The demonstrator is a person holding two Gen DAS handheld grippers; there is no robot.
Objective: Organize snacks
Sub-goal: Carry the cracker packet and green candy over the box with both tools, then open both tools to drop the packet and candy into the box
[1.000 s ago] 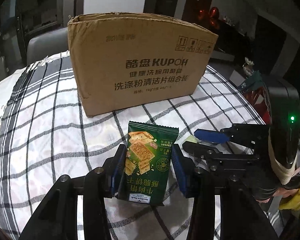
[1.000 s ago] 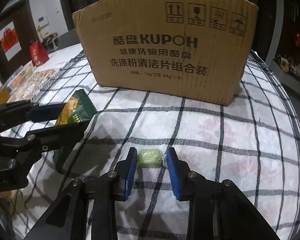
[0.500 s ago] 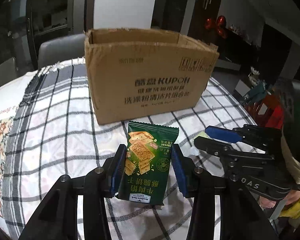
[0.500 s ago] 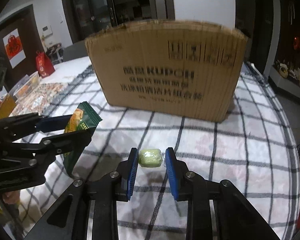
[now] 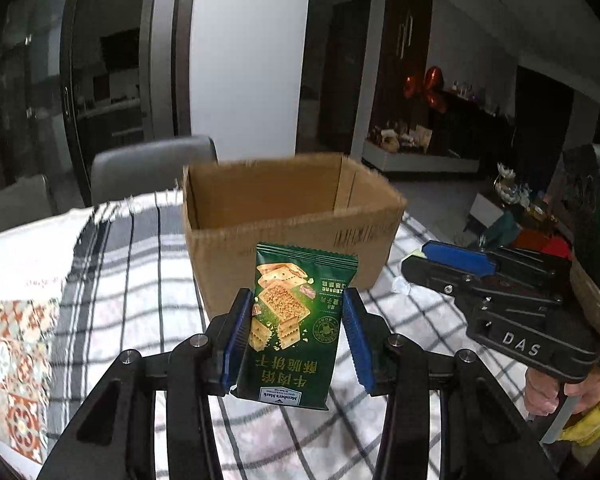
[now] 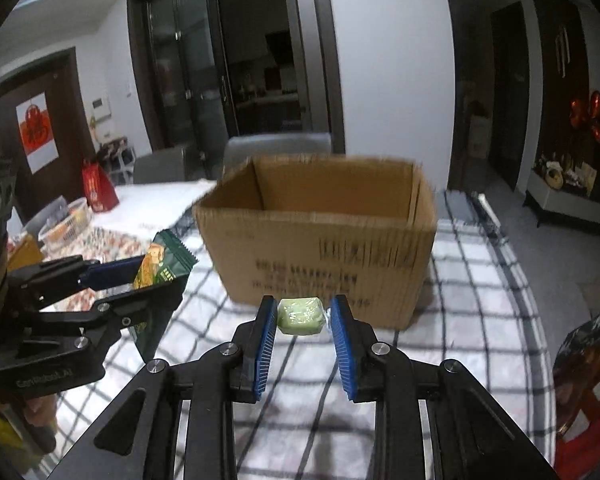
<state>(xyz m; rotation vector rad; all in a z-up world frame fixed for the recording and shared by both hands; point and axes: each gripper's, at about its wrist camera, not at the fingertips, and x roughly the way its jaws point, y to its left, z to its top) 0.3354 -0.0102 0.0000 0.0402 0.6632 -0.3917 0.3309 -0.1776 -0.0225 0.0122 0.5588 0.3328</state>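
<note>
My left gripper (image 5: 296, 312) is shut on a dark green cracker packet (image 5: 296, 320) and holds it upright above the table, in front of an open cardboard box (image 5: 292, 216). My right gripper (image 6: 303, 316) is shut on a small pale green wrapped candy (image 6: 301, 316), lifted off the table before the same box (image 6: 320, 240). The left gripper with its packet (image 6: 162, 268) shows at the left of the right wrist view. The right gripper (image 5: 416, 260) shows at the right of the left wrist view. The part of the box's inside that shows is bare.
The table wears a black-and-white checked cloth (image 6: 472, 300) with a patterned orange mat (image 5: 8, 344) at its left. Grey chairs (image 5: 148, 168) stand behind the box. A red bag (image 6: 98, 188) and a bowl of snacks (image 6: 66, 220) sit far left.
Both grippers have risen with their snacks from near the tabletop to about the height of the box rim, so the box's open inside now shows.
</note>
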